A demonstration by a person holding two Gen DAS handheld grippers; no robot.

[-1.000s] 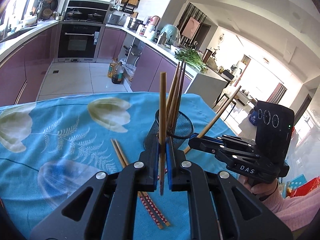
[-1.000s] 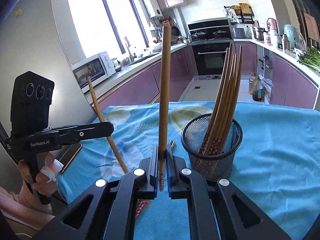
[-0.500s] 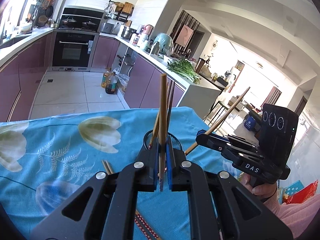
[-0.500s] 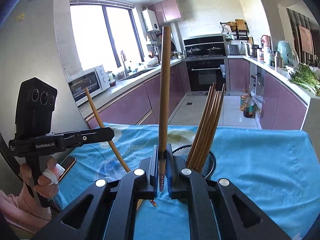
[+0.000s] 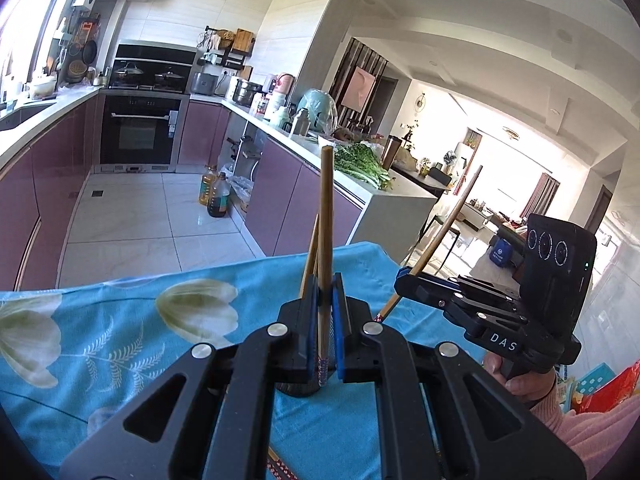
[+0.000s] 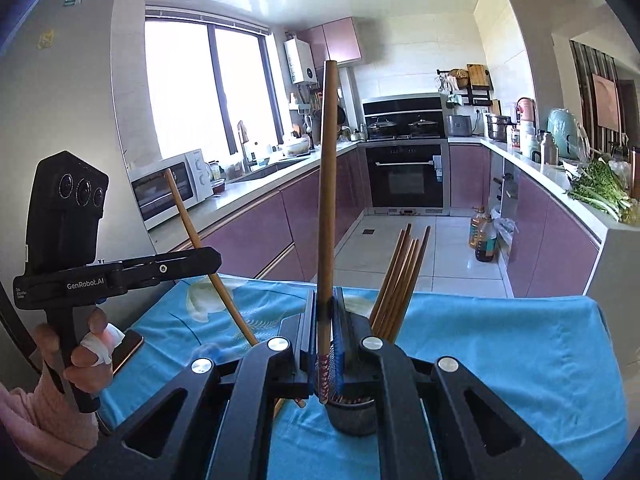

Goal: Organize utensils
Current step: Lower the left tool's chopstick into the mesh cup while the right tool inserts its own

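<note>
Right wrist view: my right gripper (image 6: 325, 340) clamps one brown wooden chopstick (image 6: 327, 200) above the black mesh cup (image 6: 352, 414), which holds about five more (image 6: 400, 280). My left gripper (image 5: 326, 320) pinches one too (image 5: 326, 220).

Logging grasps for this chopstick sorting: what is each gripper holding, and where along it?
Left gripper and right gripper each clamp one upright chopstick, and, near its patterned lower end.

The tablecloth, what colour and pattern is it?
The tablecloth is turquoise blue with big white tulips and pale fern leaves, clearest in the left wrist view.
</note>
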